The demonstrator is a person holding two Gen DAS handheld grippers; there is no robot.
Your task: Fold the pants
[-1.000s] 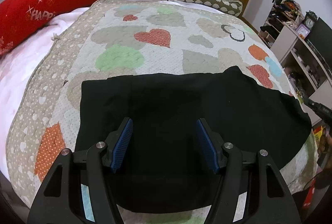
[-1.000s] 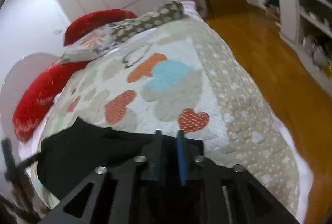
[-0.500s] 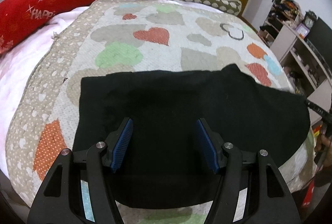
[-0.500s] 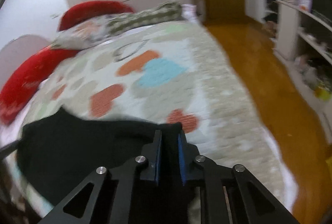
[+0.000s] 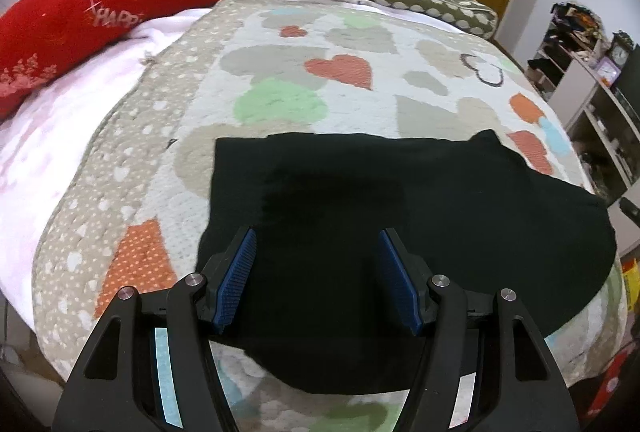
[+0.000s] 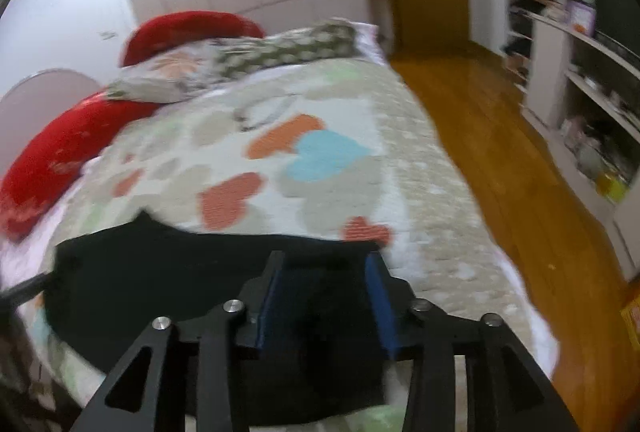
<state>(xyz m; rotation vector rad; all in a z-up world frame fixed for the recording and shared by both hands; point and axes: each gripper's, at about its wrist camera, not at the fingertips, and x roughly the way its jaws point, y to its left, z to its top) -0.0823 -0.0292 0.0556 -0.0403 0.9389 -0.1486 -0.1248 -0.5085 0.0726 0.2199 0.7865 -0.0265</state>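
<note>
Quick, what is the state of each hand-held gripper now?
Left hand-held gripper: open, holding nothing, above the black pants.
Right hand-held gripper: open, holding nothing.

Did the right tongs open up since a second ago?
Yes. The right tongs were shut on the black pants a second ago. Now their blue pads stand apart over the pants, near the red heart on the quilt.

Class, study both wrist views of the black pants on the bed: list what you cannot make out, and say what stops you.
- Near edge of the black pants: left wrist view, covered by the left gripper frame.
- Fold layers: both views, uniformly dark fabric.
- Shelf contents: right wrist view, motion blur.
- Whether the right gripper touches the fabric: blurred.
</note>
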